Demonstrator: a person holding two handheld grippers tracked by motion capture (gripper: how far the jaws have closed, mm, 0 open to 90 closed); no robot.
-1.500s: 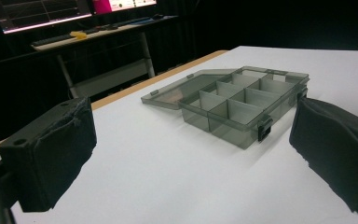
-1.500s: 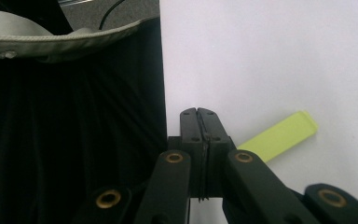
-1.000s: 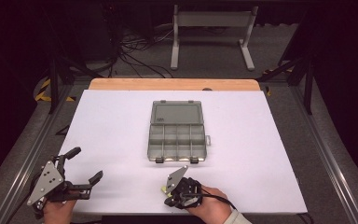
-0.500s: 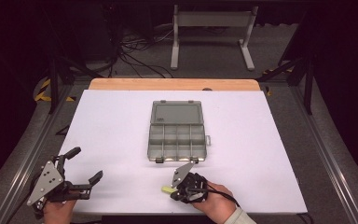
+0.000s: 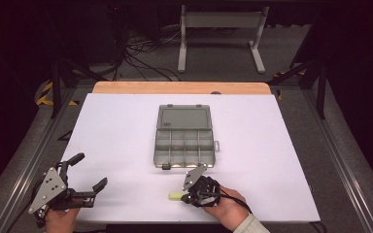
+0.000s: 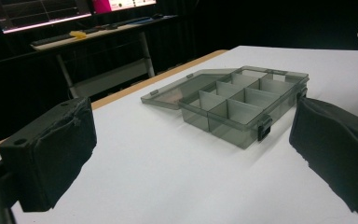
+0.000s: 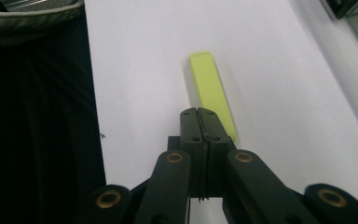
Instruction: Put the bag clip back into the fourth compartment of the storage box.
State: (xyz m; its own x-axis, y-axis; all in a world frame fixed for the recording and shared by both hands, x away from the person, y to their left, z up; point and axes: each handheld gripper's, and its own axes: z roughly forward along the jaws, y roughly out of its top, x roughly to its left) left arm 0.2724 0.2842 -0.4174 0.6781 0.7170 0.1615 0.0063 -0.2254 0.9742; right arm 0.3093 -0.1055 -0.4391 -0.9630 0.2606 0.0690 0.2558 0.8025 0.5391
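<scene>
A smoke-grey plastic compartment box (image 5: 184, 143) lies open in the middle of the white table, its lid (image 5: 183, 118) folded flat to the far side; its several cells look empty. It also appears in the left gripper view as the box (image 6: 242, 100). A small yellow-green flat stick (image 5: 176, 196) (image 7: 212, 91) lies on the table near the front edge. My right gripper (image 5: 190, 196) (image 7: 198, 111) is shut, its tips right over the stick's near end, nothing visibly between them. My left gripper (image 5: 89, 170) (image 6: 191, 163) rests at the front left, wide open and empty.
A wooden strip (image 5: 179, 88) borders the table's far edge. Metal rails (image 5: 342, 160) run along both sides. Behind the table are a grey stand (image 5: 221, 29) and floor cables. The table's front edge (image 7: 93, 93) lies just left of the stick.
My right gripper has dropped lower onto the table by the front edge, and the yellow-green stick now pokes out at its left. The left gripper and box have stayed still.
</scene>
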